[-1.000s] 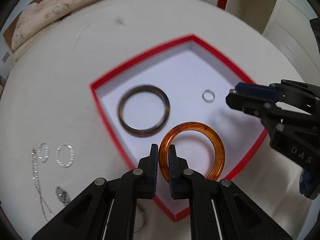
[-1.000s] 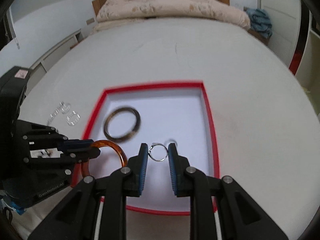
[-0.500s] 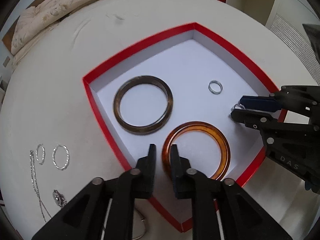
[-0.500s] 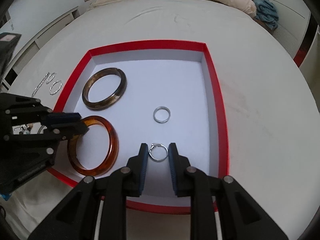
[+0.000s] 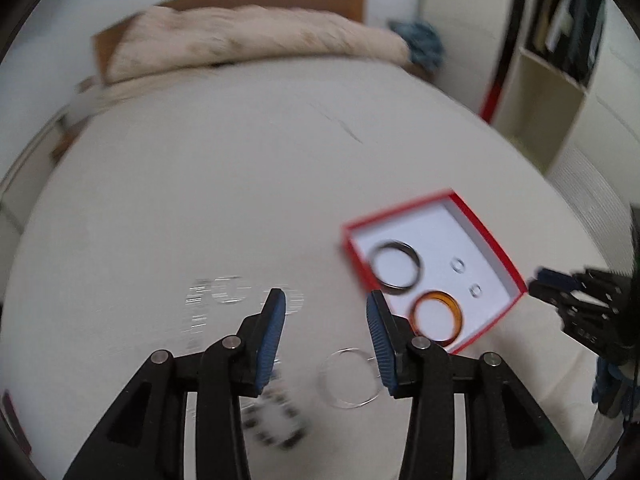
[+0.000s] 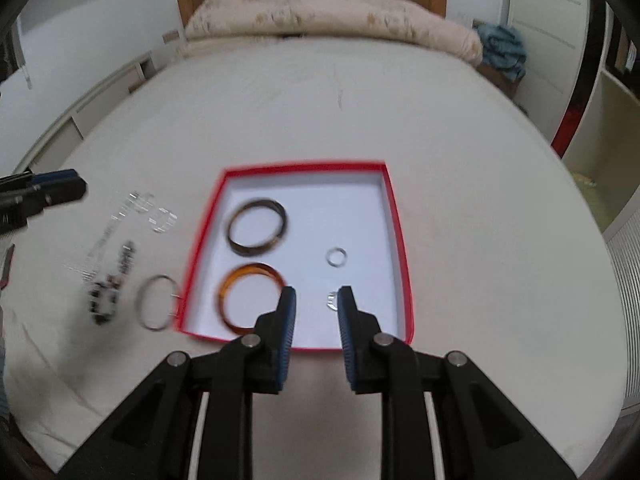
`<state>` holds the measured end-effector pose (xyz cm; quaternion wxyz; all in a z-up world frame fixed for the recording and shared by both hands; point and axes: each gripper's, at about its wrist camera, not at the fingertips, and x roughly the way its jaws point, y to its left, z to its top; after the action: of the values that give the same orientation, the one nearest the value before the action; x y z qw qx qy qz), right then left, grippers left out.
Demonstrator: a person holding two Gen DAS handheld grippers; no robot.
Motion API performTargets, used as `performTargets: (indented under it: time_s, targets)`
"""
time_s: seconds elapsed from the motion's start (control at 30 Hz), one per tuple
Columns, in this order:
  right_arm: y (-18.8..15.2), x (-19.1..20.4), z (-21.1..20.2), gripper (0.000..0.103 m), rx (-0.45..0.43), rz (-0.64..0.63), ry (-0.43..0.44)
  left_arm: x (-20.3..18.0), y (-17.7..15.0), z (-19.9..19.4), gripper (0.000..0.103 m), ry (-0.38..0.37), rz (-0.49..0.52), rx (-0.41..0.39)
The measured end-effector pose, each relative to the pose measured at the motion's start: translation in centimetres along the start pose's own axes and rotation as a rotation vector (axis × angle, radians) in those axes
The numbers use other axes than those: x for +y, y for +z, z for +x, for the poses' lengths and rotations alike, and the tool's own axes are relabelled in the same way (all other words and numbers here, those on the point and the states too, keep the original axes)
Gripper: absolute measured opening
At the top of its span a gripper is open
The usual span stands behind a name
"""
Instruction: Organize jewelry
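My left gripper (image 5: 325, 300) hangs above the white bed with its jaws opening and nothing between them. Under it lie a thin silver hoop (image 5: 348, 378), a beaded bracelet (image 5: 276, 420) and blurred silver earrings (image 5: 228, 292). The red box (image 6: 394, 220) holds a dark bangle (image 6: 256, 226), an amber bangle (image 6: 250, 296), a silver ring (image 6: 336, 257) and a small ring (image 6: 332, 300). My right gripper (image 6: 316, 294) hovers over the box's near part, jaws a little apart; the small ring lies on the floor below, by the right finger, not held.
A cream quilt (image 6: 320, 4) is bunched at the head of the bed, with a blue cloth (image 6: 500, 50) beside it. Open shelves (image 5: 560, 60) stand to the right. A silver chain (image 6: 100, 248) lies left of the box among the loose pieces.
My left gripper let go of the amber bangle in the box, rose and swung left over the loose jewellery, jaws widening. My right gripper lifted off; the small ring stays in the box.
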<state>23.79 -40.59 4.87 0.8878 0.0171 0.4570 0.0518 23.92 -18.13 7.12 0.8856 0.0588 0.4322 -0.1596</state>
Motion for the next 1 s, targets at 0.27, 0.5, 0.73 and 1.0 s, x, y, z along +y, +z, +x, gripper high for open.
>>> performTargets:
  time_s: [0.27,0.5,0.73,1.0]
  targets:
    - [-3.0,5.7,-7.0,0.032,-0.099,0.018,0.074,7.5,-6.5,-9.1,0.062,0.149,-0.112,-0.095]
    - [-6.8,11.2,-9.9,0.032,-0.117,0.026,0.131,9.4,-13.1,-13.7,0.073,0.197,-0.177,-0.089]
    - [-9.6,14.9,-13.0,0.032,-0.141,-0.027,0.131,8.9,-16.9,-16.5,0.077,0.219,-0.189,-0.126]
    - [-11.0,16.9,-16.0,0.032,-0.188,-0.064,0.136,6.7,-19.1,-19.3,0.081,0.258,-0.145,-0.188]
